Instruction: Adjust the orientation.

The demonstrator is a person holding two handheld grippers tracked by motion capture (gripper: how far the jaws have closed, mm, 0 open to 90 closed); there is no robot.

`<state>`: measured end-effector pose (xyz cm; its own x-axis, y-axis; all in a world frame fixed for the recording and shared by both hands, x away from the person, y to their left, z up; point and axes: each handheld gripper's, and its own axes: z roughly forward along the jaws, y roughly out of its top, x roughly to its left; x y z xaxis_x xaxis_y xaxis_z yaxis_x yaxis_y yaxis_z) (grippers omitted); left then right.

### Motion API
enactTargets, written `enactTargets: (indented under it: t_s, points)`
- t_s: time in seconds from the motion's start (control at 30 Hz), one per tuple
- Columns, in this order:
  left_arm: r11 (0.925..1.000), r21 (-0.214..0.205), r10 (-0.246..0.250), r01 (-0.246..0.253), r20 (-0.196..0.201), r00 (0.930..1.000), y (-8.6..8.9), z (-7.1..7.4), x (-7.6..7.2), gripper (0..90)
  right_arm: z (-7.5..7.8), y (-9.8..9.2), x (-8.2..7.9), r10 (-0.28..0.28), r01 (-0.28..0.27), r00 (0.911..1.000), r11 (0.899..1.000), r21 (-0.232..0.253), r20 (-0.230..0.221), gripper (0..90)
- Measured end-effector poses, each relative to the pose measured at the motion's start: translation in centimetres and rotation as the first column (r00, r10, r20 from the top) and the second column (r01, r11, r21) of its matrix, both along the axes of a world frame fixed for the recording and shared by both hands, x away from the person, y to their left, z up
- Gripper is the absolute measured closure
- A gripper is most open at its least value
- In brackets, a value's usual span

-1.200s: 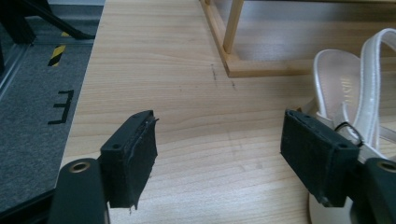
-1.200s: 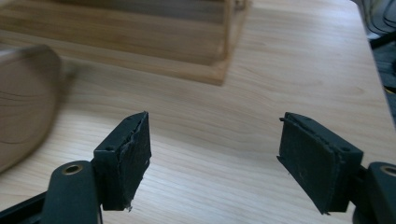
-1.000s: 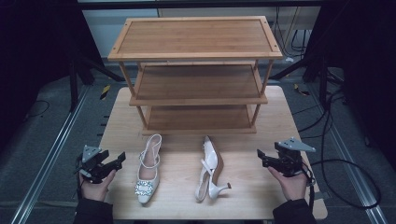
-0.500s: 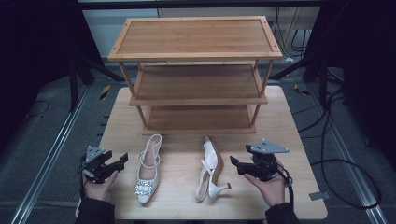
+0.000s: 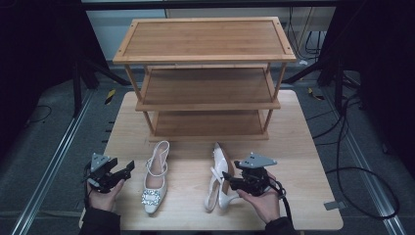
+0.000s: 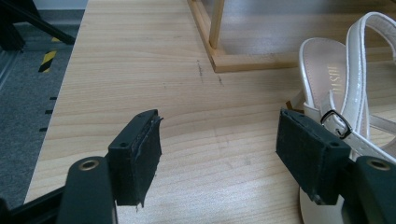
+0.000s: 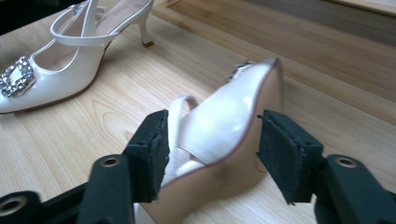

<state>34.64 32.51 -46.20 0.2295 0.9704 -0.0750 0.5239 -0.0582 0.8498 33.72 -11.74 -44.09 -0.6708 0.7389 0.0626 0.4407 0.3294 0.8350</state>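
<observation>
— At the near edge of the pale wooden table [image 5: 313, 147], a person's right hand brings the right gripper [image 5: 234, 183] against the tipped white slingback heel [image 5: 218, 182]. How do its jaws stand?

— Partway in, and they have just been closing. In the right gripper view the shoe's body [image 7: 219, 130] sits between the two black pads [image 7: 154, 149]; the left pad meets the strap side, while a sliver of daylight shows at the right one, so I would not call it clamped.

— And where does that shoe lie?

— On its side, right of centre, its pointed toe towards the three-tier bamboo shoe rack [image 5: 205, 78] at the table's far half, its heel towards the person.

— The other shoe?

— The upright white slingback [image 5: 154, 183] stands just left of it, well apart, a rhinestone buckle [image 5: 149, 198] on its toe, which points at the person. In the right gripper view it sits at upper left [image 7: 60, 70].

— The left hand?

— It holds the left gripper [image 5: 126, 170] low over the table's left side, beside the buckled shoe. Its jaws stand wide apart with bare wood between the pads [image 6: 140, 154], and the shoe's ankle strap and small metal clasp [image 6: 338, 123] sit just behind the right pad.
</observation>
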Motion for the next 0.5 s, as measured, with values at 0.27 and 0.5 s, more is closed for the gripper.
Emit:
enactTargets:
  t_s: [0.27,0.5]
  points:
    - [1.0,0.007,0.0,0.0,0.001,1.0,0.0,0.1,-0.1,29.7,-0.9,2.2,-0.3,0.007,-0.006,0.9995,1.0,-0.022,0.031,55.7]
    - [1.0,0.007,-0.001,0.001,0.006,1.0,0.0,0.1,-0.1,29.7,-1.2,3.4,0.0,0.013,-0.012,0.9995,0.999,-0.046,0.029,65.1]
